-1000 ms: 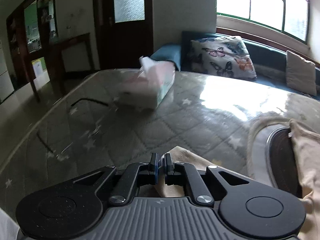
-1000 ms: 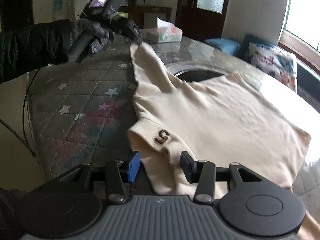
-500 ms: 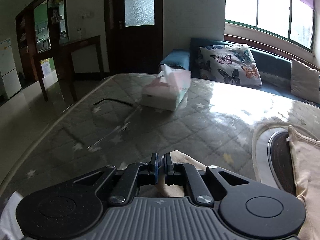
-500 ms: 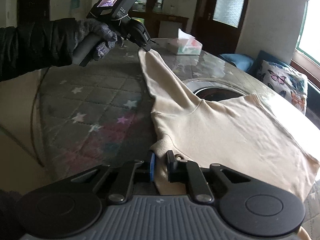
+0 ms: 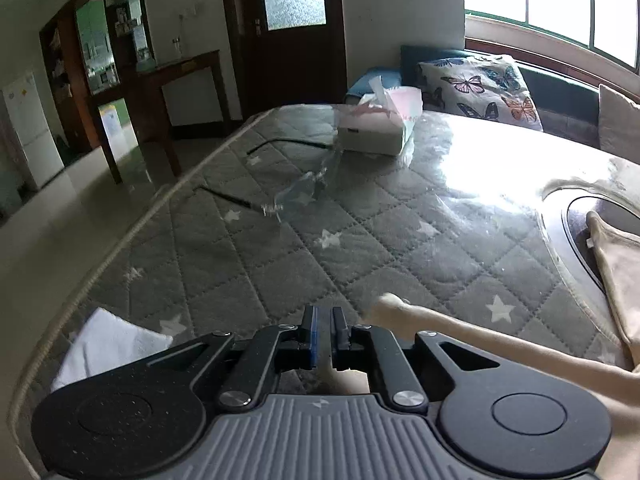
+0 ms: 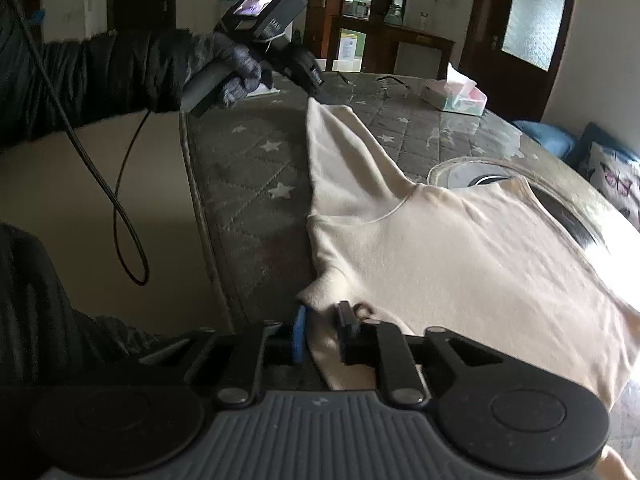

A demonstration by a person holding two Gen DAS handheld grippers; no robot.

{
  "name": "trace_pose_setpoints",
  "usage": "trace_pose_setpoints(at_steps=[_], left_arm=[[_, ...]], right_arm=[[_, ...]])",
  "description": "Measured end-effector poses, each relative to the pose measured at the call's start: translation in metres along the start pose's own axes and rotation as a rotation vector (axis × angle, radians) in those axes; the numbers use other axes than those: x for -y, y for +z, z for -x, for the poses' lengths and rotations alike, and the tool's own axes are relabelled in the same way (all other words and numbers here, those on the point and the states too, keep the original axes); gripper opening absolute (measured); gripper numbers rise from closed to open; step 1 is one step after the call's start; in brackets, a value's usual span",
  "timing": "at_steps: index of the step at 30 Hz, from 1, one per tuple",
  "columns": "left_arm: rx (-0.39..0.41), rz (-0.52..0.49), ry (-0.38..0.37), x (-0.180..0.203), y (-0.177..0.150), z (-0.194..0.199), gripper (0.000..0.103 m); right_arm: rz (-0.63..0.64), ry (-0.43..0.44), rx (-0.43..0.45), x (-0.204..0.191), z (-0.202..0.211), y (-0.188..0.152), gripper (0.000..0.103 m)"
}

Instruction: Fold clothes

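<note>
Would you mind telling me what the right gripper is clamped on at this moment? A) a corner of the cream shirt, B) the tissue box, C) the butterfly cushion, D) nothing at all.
A: the right gripper has its jaws closed on a near corner of the cream shirt, with cloth bunched between them.

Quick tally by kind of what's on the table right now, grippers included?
Cream tops: 1
Tissue boxes: 1
Glasses: 1
White cloths: 1
Grippers: 2, left gripper and right gripper, each shut on the cream top
Total: 6
</note>
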State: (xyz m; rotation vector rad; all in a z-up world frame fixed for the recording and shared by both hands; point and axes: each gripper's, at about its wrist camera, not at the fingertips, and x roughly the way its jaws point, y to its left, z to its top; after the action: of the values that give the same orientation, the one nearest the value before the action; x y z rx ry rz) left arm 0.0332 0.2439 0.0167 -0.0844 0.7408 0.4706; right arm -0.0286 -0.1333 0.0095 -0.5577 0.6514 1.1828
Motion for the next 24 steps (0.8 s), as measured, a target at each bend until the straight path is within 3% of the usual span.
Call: trace_pose_setpoints(at_steps=[3,5,10,15,20,24], left_arm=[[0.032,0.008,-0.015,0.001,0.008,0.007,0.013],[0.059,0.008,-0.025,0.005,0.014,0.012,0.024],[0.085,-0.048,-0.139,0.038,0.027,0.019,0.030],[0.056,-0.101,-0.297,0.087,0.033,0.010,0.032],[0.026,-0.166,-0.419,0.140,0.042,-0.005,0.038],[-0.002,-0.191,-0.459,0.175,0.050,-0.023,0.039]], right_arm=[[-0.085,-0.008,0.036,0.015,0.020,0.002,0.024],[-0.148,-0.024,0.054,0.028,0.033,0.000,0.025],[-0.333,-0.206,0.072,0.090,0.055,-0.009,0.028],[-0.479,-0.391,0.057,0.152,0.053,-0.021,0.030],[-0.578,-0.458,0.053,0.203,0.041,-0.031,0.030],[-0.611,-0.481,0.035,0.235,0.028,-0.036,0.030]])
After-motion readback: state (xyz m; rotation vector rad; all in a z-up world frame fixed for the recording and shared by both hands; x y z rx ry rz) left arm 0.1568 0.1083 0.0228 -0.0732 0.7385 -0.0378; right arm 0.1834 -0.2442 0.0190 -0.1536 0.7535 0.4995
